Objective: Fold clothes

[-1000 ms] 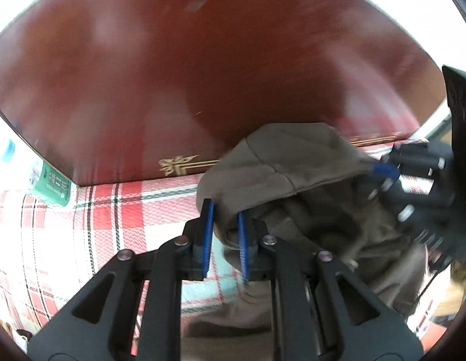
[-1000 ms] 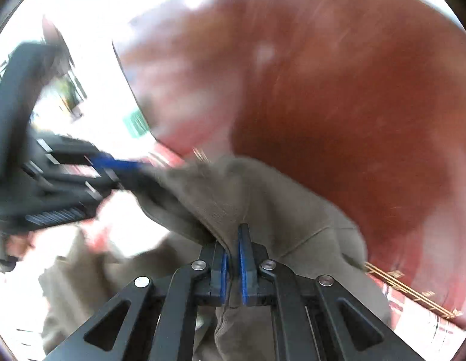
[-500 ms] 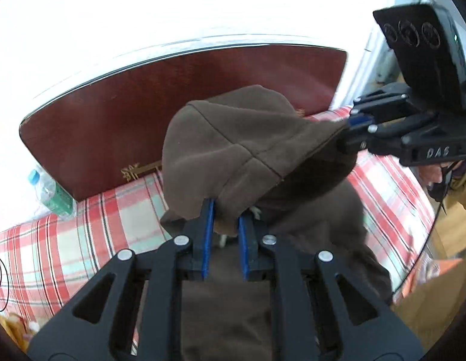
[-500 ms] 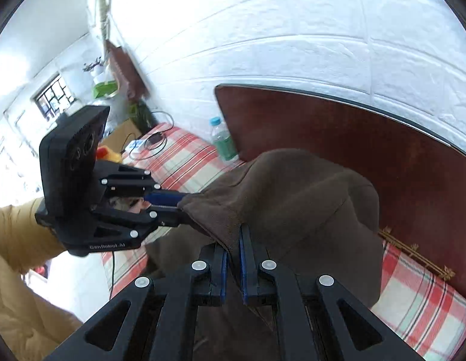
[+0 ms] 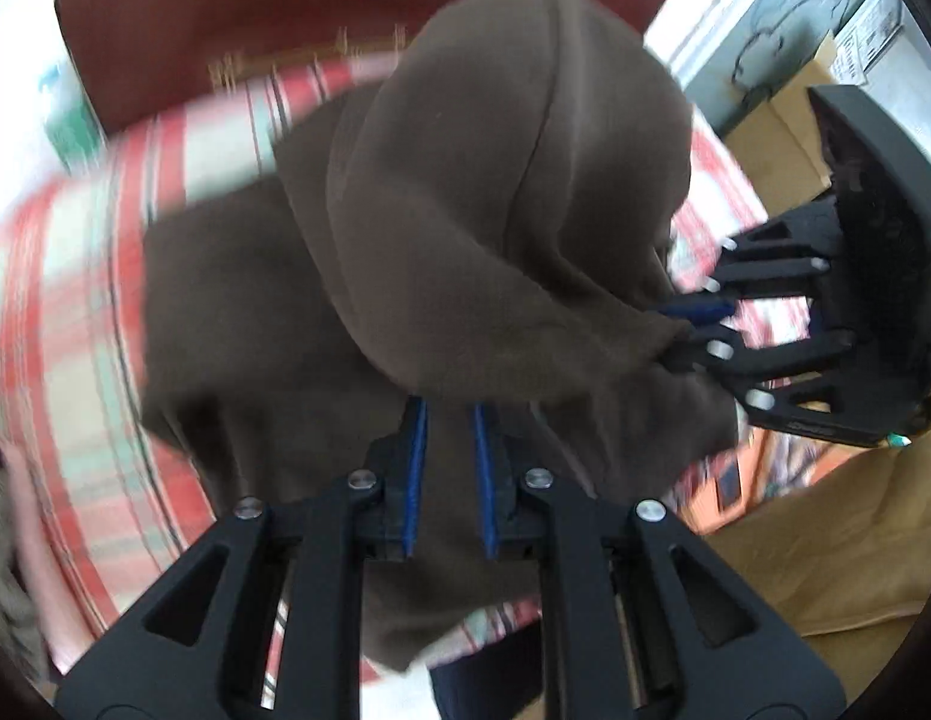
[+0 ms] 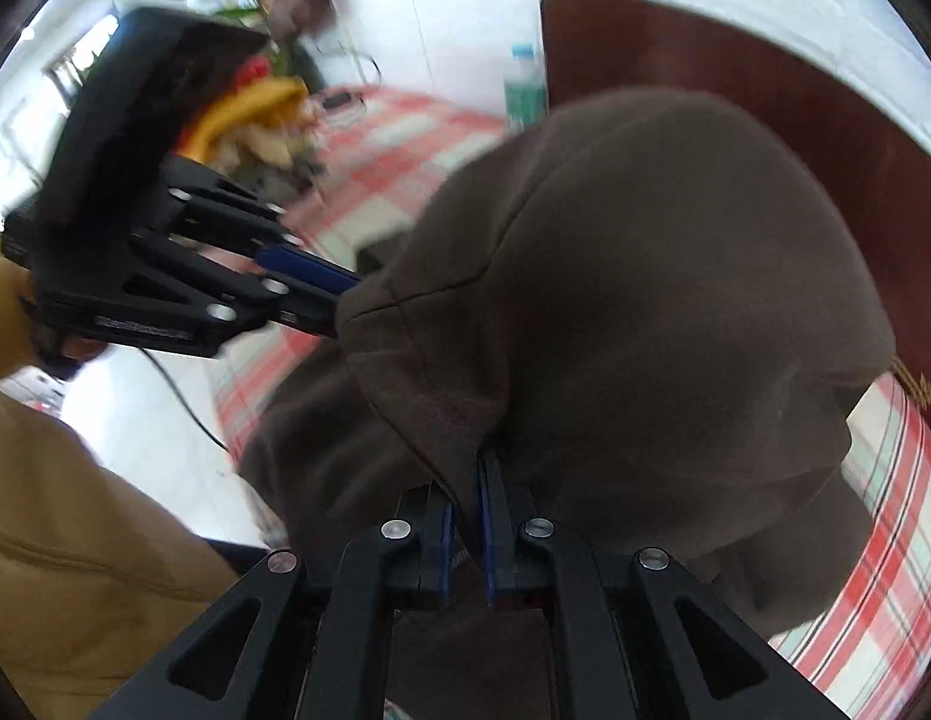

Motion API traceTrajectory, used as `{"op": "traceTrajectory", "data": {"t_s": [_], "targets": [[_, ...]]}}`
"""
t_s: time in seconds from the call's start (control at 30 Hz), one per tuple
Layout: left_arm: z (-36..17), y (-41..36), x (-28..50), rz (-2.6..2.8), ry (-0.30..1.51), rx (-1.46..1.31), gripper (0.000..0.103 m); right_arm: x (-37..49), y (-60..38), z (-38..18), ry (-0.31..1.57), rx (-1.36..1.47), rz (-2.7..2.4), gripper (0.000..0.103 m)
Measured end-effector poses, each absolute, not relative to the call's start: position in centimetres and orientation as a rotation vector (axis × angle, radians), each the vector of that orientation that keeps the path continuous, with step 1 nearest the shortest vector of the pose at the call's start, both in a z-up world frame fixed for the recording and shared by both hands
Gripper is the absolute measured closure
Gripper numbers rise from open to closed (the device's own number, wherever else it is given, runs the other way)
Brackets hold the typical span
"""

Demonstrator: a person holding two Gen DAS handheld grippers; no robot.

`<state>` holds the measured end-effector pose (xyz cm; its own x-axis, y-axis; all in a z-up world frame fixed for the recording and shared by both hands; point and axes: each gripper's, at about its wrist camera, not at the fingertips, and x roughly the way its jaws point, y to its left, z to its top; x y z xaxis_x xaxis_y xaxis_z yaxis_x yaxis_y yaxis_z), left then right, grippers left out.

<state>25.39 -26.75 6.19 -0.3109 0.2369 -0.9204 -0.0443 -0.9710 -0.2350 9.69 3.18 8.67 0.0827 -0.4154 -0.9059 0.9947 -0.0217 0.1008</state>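
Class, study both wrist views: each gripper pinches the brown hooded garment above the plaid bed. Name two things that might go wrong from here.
1. The left gripper holds only a thin edge of the brown garment, so it may slip out.
2. The bulk hangs bunched below the right gripper, so it could land creased on the plaid bed.

Dark brown hooded garment (image 5: 495, 192), bunched (fleecy), lifted above plaid bedding

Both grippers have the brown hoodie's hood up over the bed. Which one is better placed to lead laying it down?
Neither clearly; marginally the right gripper. It pinches the brown hoodie at the hood edge with blue pads almost together, while the left gripper holds a thicker bunch with its pads further apart. Both hang over the plaid bedsheet.
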Motion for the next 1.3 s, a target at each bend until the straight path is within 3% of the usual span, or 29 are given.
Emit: {"op": "traceTrajectory", "data": {"t_s": [0.13,0.23,0.3,0.57,0.73,0.93,1.3], "targets": [[5.2,-26.2,26.9,2.376,-0.23,-1.764,0.087,11.1,3.3,2.5,0.88,1.058,-1.378,0.094],[6.2,-26.3,26.4,2.393,-0.242,-1.71,0.087,11.4,2.7,-1.1,0.923,1.128,-1.41,0.087],[6.9,-26.2,25.2,2.418,-0.25,-1.656,0.087,11.3,2.7,-1.9,0.909,1.176,-1.424,0.077],[7.4,-25.0,19.6,2.481,-0.29,-1.514,0.087,8.5,7.3,7.3,0.612,1.126,-1.38,0.071],[5.6,-24.7,17.5,2.472,-0.294,-1.562,0.087,3.9,7.1,11.1,0.4,1.104,-1.558,0.062],[1.8,-27.0,15.5,2.453,-0.369,-1.733,0.087,1.0,2.6,7.9,0.453,1.125,-1.646,0.062],[1.3,-30.1,12.2,2.516,-0.473,-1.766,0.087,-4.1,-2.7,4.0,0.422,1.169,-1.668,0.062]]}}
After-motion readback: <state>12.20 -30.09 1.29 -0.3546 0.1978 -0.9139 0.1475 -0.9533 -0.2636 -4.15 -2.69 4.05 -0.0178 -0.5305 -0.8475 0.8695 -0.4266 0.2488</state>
